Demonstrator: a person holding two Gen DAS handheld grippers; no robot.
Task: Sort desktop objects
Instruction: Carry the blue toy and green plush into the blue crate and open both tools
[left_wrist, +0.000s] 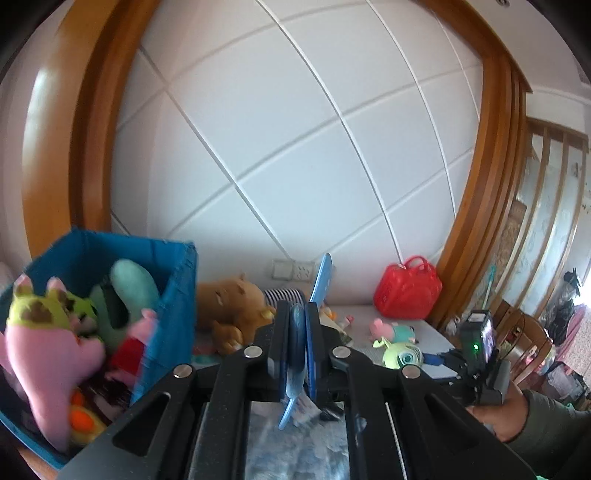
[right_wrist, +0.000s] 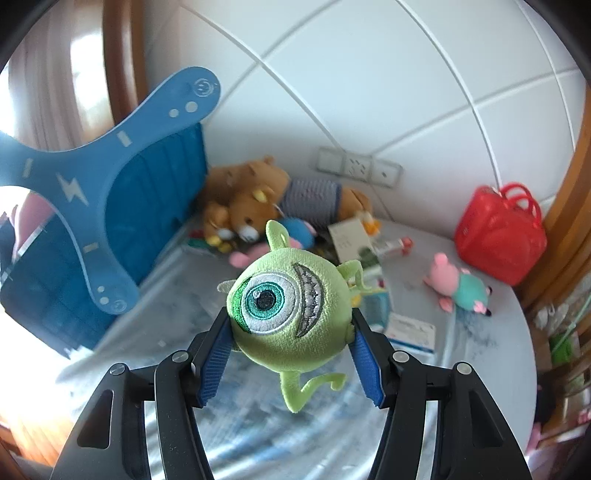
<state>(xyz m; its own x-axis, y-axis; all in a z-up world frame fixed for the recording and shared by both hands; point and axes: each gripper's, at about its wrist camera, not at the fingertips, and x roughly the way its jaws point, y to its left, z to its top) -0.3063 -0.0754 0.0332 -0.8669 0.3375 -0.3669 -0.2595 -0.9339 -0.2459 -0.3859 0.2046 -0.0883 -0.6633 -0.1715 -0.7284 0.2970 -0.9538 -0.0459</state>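
Right gripper (right_wrist: 291, 332) squeezed tight on green one-eyed plush (right_wrist: 288, 314), holding it up above table (right_wrist: 480, 350). Left gripper (left_wrist: 297, 332) clamped on thin blue boomerang (left_wrist: 295, 347), held edge-on, up off table. Same boomerang shows flat in right view, hanging in air in front of blue fabric bin (left_wrist: 173, 314). Bin sits at left, full of soft toys. Farther back on table: pink pig plush (right_wrist: 458, 282), brown bear plush (right_wrist: 247, 192) beside bin, small boxes. Red basket (right_wrist: 498, 236) at far right by wall.
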